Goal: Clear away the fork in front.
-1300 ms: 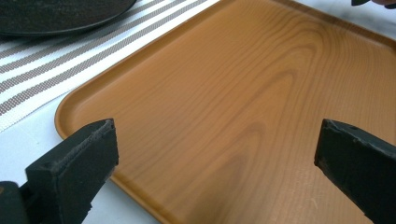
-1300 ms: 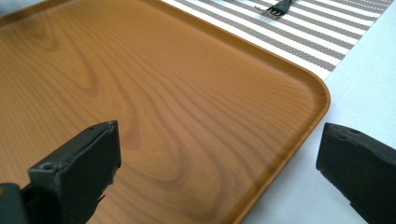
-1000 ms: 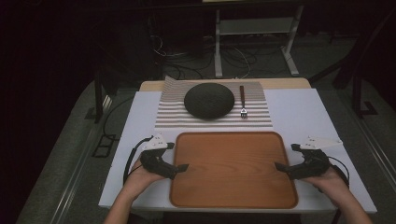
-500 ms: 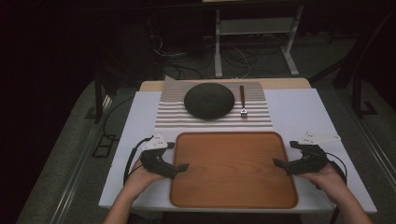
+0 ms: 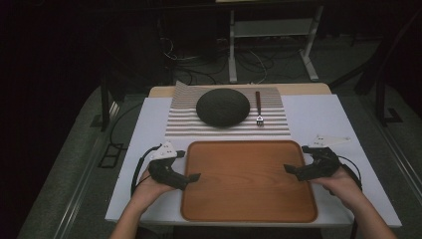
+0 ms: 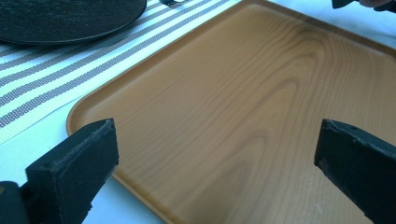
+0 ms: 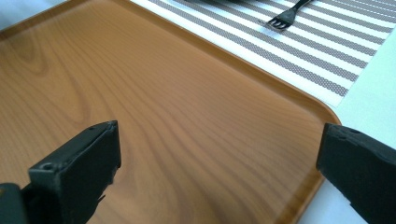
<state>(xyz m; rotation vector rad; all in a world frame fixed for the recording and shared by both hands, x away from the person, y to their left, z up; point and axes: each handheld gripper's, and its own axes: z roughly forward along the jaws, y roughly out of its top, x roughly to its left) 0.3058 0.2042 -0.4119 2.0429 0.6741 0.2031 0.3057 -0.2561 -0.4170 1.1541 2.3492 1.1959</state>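
A wooden tray (image 5: pixel 249 181) lies at the front middle of the white table, bare inside. My left gripper (image 5: pixel 191 178) is at its left edge, jaws wide open, pointing in over the tray (image 6: pixel 261 107). At the tray's right edge my right gripper (image 5: pixel 291 169) is also open and points inward over the wood (image 7: pixel 154 102). Neither holds anything. Behind the tray a dark round plate (image 5: pixel 222 106) and a fork (image 5: pixel 259 107) rest on a striped placemat (image 5: pixel 229 124).
The white table (image 5: pixel 323 119) has bare strips left and right of the tray. Behind it stand a white metal frame (image 5: pixel 271 35) and cables on the dark floor. A cable (image 5: pixel 139 167) trails from the left gripper.
The right gripper has edged a little inward toward the tray's right edge. The left gripper has stayed in place, and both remain open.
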